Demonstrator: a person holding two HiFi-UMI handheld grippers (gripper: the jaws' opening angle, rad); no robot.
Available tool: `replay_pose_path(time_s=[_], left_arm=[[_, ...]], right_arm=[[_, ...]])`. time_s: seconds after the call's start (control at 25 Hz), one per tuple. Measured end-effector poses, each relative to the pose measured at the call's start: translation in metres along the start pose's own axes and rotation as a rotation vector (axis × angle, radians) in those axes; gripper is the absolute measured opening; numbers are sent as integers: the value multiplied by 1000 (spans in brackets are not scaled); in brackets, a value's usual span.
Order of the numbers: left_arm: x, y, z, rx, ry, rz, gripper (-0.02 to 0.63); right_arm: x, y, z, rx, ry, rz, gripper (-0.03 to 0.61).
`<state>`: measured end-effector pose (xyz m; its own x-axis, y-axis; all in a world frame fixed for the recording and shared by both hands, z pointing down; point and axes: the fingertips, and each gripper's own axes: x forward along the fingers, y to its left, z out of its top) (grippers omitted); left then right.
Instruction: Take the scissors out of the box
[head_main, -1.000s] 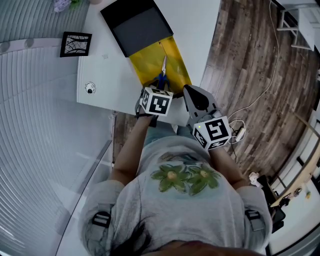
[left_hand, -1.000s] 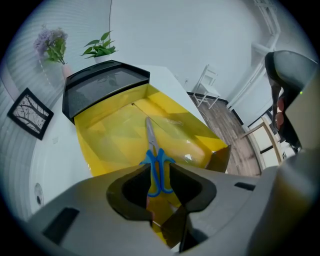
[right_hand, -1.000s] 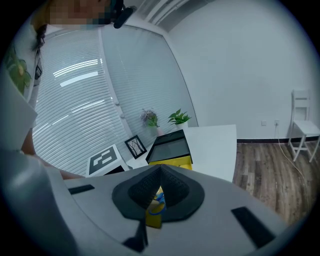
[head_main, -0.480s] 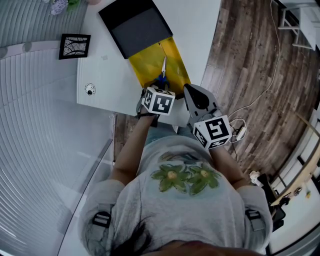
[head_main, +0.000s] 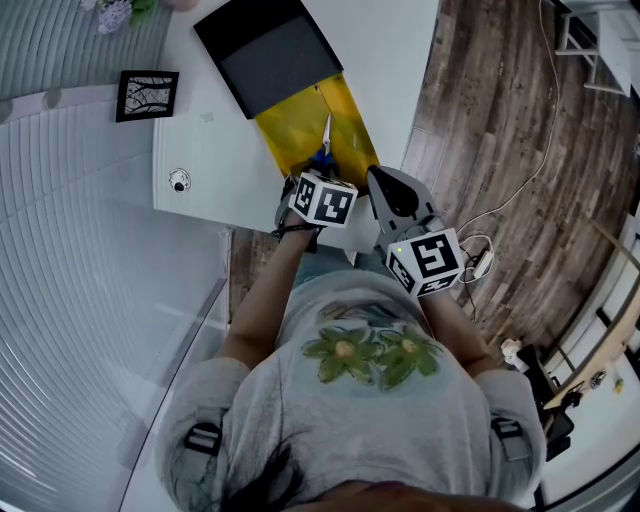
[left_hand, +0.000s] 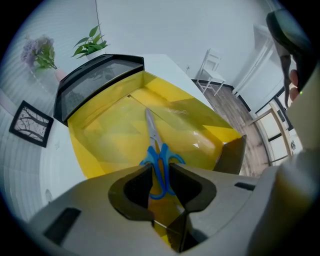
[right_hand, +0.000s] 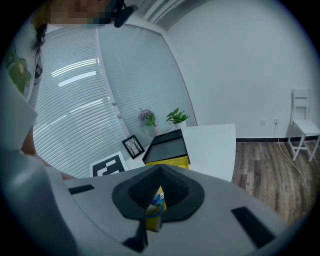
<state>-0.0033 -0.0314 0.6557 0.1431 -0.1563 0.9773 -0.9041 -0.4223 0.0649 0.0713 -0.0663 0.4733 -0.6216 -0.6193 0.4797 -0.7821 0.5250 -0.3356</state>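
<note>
**Left gripper poised over the scissors inside the box; nothing lifted yet.**
The blue-handled, steel-bladed scissors (left_hand: 154, 145) lie flat on the floor of the open yellow cardboard box (left_hand: 100, 135), blades pointing toward its raised black lid (left_hand: 95, 80). The left gripper (left_hand: 160, 169) has its jaws a narrow gap apart, and the handle loops show through that gap; contact cannot be confirmed. The right gripper (right_hand: 159, 169) is held off to the side with its jaws together on nothing. Likely faults: the narrow gap may land on top of the loops rather than straddle them. A pinch on one loop alone could let the blades swing or slip free. The unheld box, near the edge of the white table (head_main: 210, 160), could also be dragged.
</note>
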Motion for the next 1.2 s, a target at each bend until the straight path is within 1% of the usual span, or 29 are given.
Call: replay_pose_path(time_s=[0.32,0.56,0.84,1.08,1.2], left_arm=[[0,0,1,-14,-4,-8,98],[-3,0,1,20,-25,9,98],[-4,-1,1,34,-42,17,92],[-7,2,5,-9,-100,11,91],[-10,2,6,-18,-122,7,91]], right_arm=[[-3,1,1,3,-5,-7,6],[-3,5,1,-1,-8,-8,6],[-7,8,7,-10,-19,-10,6],[-12,10,9,-18,-27,-15,6],[-14,12,10,-22,-29,-15,6]])
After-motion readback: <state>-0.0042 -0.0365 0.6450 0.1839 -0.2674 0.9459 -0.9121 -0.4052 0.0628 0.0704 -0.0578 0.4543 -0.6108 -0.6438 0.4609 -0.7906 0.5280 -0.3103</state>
